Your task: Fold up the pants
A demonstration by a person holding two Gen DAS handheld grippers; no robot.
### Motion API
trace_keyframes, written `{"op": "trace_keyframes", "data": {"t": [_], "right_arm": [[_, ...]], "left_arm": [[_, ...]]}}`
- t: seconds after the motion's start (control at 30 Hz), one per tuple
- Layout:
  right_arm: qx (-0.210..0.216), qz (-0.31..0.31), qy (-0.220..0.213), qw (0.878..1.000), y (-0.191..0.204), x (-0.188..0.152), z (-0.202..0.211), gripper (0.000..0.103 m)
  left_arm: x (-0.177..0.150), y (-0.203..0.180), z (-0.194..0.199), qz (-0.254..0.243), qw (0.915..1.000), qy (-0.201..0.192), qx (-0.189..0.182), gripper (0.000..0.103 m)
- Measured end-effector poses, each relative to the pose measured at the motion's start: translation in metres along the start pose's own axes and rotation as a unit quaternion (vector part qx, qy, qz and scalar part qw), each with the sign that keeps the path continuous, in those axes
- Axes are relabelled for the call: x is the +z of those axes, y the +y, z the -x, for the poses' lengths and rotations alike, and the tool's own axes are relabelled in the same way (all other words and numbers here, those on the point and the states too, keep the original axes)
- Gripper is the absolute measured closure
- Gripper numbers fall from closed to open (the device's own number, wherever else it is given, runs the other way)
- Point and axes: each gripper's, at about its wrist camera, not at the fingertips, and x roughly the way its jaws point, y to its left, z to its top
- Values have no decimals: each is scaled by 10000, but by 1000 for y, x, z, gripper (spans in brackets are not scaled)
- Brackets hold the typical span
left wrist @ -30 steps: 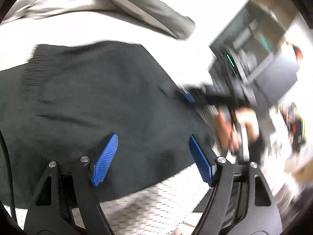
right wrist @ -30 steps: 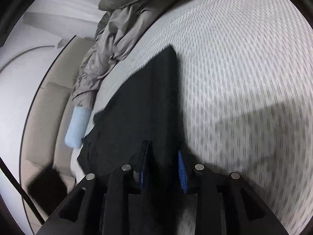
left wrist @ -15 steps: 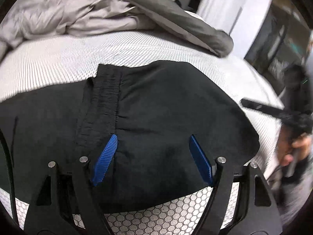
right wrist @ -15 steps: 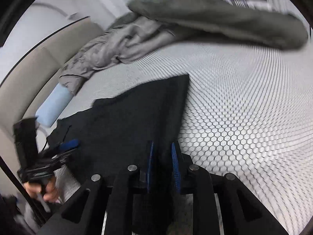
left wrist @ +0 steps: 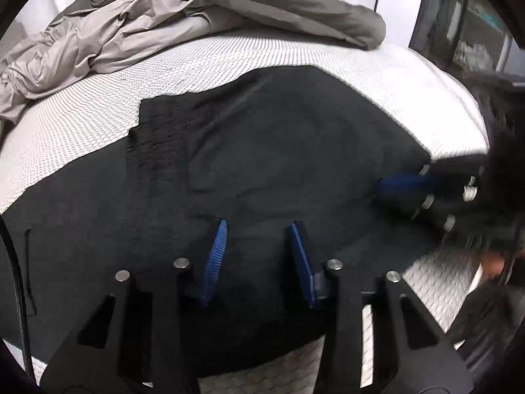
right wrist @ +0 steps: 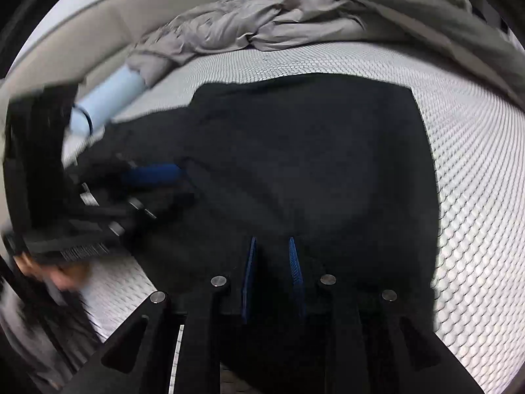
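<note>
The black pants (left wrist: pixel 262 164) lie flat on the bed (left wrist: pixel 98 124), long way left to right, under both tools. The left tool (left wrist: pixel 257 256) is apart near the low middle. The right tool (right wrist: pixel 271 274) looks clamped on the pants' near edge.

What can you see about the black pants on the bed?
The pants are black, of thin smooth cloth, and lie spread flat on the honeycomb-patterned bed. A ribbed elastic waistband shows, and a seam crosses the middle. Both grippers, left and right, are low over the cloth; a grip cannot be told.
</note>
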Motion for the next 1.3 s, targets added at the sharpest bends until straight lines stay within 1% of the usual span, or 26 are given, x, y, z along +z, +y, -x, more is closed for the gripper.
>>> {"op": "trace_keyframes", "data": {"t": [0.03, 0.13, 0.2, 0.27, 0.3, 0.37, 0.4, 0.47, 0.5, 0.53, 0.57, 0.6, 0.67, 0.73, 0.77, 0.8, 0.87, 0.93, 0.97, 1.0, 1.03, 1.07, 1.13, 1.2, 1.23, 1.3], "right_arm": [[-359, 15, -10, 9994, -5, -4, 7, 82], [-713, -228, -38, 9972, -20, -7, 19, 82], [-612, -378, -112, 9973, -22, -5, 24, 78], [-356, -450, -335, 9978, -16, 2, 30, 74], [-168, -458, -424, 9979, -12, 7, 30, 72], [98, -499, -528, 9973, -4, 22, 22, 66], [160, -537, -521, 9971, -1, 29, 15, 63], [315, -628, -397, 9967, -1, 40, -4, 63], [372, -625, -279, 9970, -4, 39, -10, 63], [327, -523, -79, 9981, -4, 41, -22, 63], [138, -369, 54, 9992, -4, 38, -28, 63], [-18, -234, 120, 9997, -5, 36, -32, 64], [-457, -51, 157, 9988, -12, 29, -24, 64], [-977, -233, 142, 9948, -29, 22, -10, 64], [-909, -384, 134, 9950, -36, 19, -6, 64], [-795, -486, 84, 9956, -40, 16, -1, 64], [-753, -434, -24, 9962, -38, 15, 8, 64], [-723, -418, -230, 9962, -29, 22, 18, 63], [-580, -450, -316, 9968, -26, 25, 21, 62], [-390, -495, -385, 9973, -24, 30, 22, 61], [-161, -551, -426, 9974, -20, 38, 20, 60], [46, -585, -424, 9974, -16, 47, 14, 59], [315, -556, -305, 9975, -5, 56, -2, 57], [420, -564, 44, 9975, 0, 60, -30, 57], [344, -508, 248, 9978, 1, 59, -43, 58], [233, -288, 283, 9989, -4, 51, -49, 58]], "left_arm": [[-4, 5, 2, 34, 10000, -11, -47, 61], [-13, 8, 9, 24, 10000, 2, 41, 61], [-15, 6, 19, 93, 9999, -29, 77, 61], [-10, 5, 29, 226, 9995, -153, -137, 61], [-3, 6, 37, 288, 9985, -334, -338, 61], [12, 4, 38, 277, 9974, -492, -440, 60], [23, 1, 32, 230, 9978, -474, -393, 59], [38, 0, 14, 132, 9988, -307, -368, 59], [42, 1, -3, 54, 9994, -63, -329, 60], [41, 4, -17, 4, 9996, 142, -257, 60], [38, 9, -28, -42, 9996, 237, -162, 61], [36, 15, -30, -23, 9995, 182, -254, 64], [31, 25, -23, 94, 9990, 75, -425, 64], [25, 39, -12, 299, 9973, 16, -677, 64], [22, 45, -9, 412, 9958, 22, -820, 64], [19, 47, -7, 437, 9955, 30, -846, 64], [19, 44, -4, 406, 9963, 55, -754, 64], [25, 38, 5, 343, 9980, 117, -510, 64], [31, 36, 8, 294, 9986, 68, -441, 63], [38, 33, 13, 216, 9990, -70, -389, 61], [45, 30, 15, 184, 9990, -139, -375, 56], [53, 29, 11, 163, 9991, -159, -352, 55], [70, 29, -12, 114, 9995, 43, -286, 55], [75, 38, -40, 142, 9991, 357, -185, 58], [73, 45, -46, 225, 9986, 406, -253, 64], [66, 63, -43, 481, 9970, 271, -538, 71]]}}
